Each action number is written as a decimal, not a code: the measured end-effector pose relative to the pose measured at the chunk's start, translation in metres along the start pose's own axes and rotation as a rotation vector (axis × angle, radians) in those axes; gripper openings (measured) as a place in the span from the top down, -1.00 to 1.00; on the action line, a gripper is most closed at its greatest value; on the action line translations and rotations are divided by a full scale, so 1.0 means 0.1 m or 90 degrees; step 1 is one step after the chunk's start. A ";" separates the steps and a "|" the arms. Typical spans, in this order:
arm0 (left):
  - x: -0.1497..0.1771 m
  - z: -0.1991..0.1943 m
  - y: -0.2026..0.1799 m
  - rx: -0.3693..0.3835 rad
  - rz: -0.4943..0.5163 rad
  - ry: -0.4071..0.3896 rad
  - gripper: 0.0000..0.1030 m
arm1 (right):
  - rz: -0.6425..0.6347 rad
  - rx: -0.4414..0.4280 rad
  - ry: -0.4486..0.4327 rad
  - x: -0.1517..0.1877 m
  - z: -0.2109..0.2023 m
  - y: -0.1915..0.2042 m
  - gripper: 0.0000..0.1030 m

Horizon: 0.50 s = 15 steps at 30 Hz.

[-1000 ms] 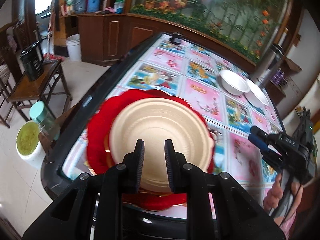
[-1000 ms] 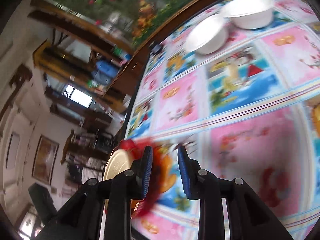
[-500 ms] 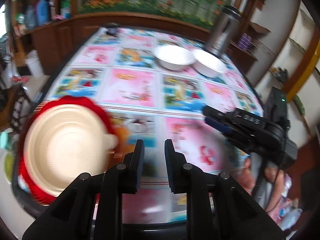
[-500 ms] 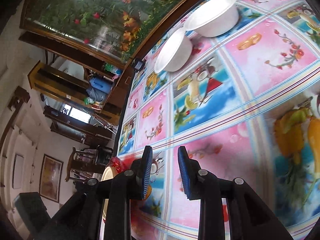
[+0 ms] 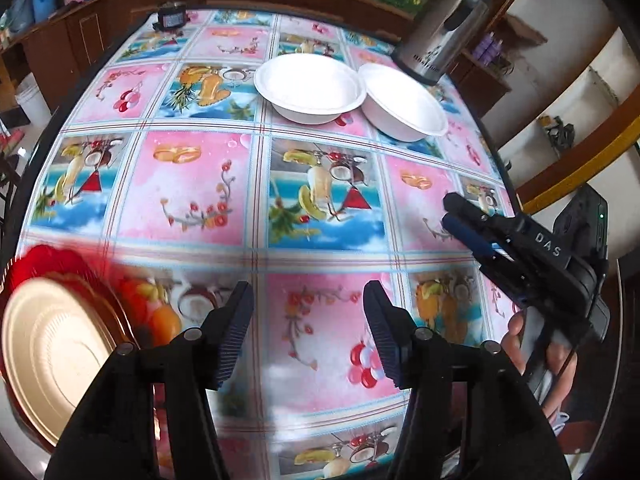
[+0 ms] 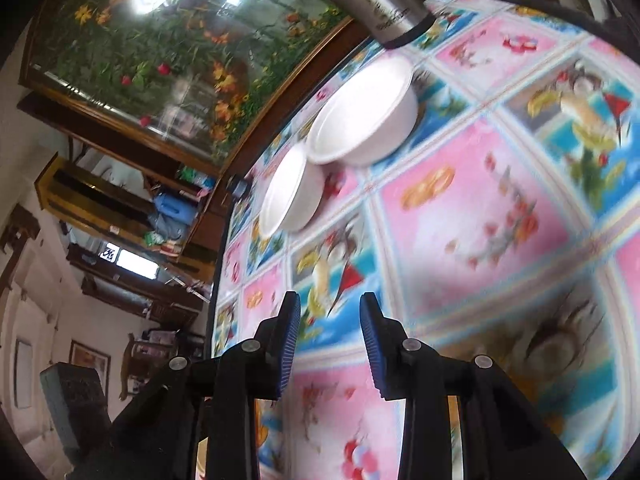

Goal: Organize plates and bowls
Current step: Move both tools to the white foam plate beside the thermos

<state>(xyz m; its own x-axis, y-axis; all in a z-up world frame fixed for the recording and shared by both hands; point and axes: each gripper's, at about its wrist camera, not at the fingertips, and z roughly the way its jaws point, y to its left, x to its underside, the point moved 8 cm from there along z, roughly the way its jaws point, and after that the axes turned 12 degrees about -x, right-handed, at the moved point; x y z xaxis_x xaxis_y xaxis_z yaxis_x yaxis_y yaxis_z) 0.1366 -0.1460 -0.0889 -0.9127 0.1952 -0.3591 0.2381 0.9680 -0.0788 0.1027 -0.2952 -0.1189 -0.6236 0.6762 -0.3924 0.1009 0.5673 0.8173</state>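
Observation:
Two white bowls stand side by side at the table's far side: one (image 5: 310, 82) on the left, one (image 5: 402, 104) on the right; both show in the right wrist view (image 6: 362, 114) (image 6: 288, 194). A gold plate (image 5: 52, 364) lies on a red plate (image 5: 60, 262) at the near left corner. My left gripper (image 5: 308, 330) is open and empty above the near table. My right gripper (image 6: 329, 342) is open and empty, also seen from the left wrist view (image 5: 464, 220), tilted over the right side.
A steel thermos (image 5: 444, 36) stands behind the right bowl. A small dark device (image 5: 172, 18) sits at the far left corner. The table (image 5: 200, 184) has a colourful fruit-patterned cloth. Wooden cabinets line the far wall.
My left gripper has swung right, away from the stacked plates, and its jaws have opened wide. My right gripper has opened and moved closer to the white bowls.

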 end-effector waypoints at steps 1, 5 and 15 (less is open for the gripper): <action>-0.07 0.01 0.03 0.003 -0.010 0.016 -0.08 | 0.004 0.003 0.004 -0.07 0.03 0.00 0.34; -0.43 0.03 0.20 -0.010 -0.038 0.061 -0.23 | 0.007 -0.001 0.016 -0.29 0.23 0.10 0.24; -1.49 0.78 0.68 -0.086 -0.208 0.095 -0.43 | 0.036 -0.007 0.005 -0.74 1.03 0.34 0.00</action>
<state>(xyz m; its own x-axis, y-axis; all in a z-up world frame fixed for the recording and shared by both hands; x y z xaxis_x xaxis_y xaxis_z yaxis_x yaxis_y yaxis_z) 0.3142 -0.1217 -0.1131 -0.9737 -0.1164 -0.1959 -0.1107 0.9931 -0.0396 0.2325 -0.2778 -0.1056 -0.6236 0.7032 -0.3415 0.1279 0.5228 0.8428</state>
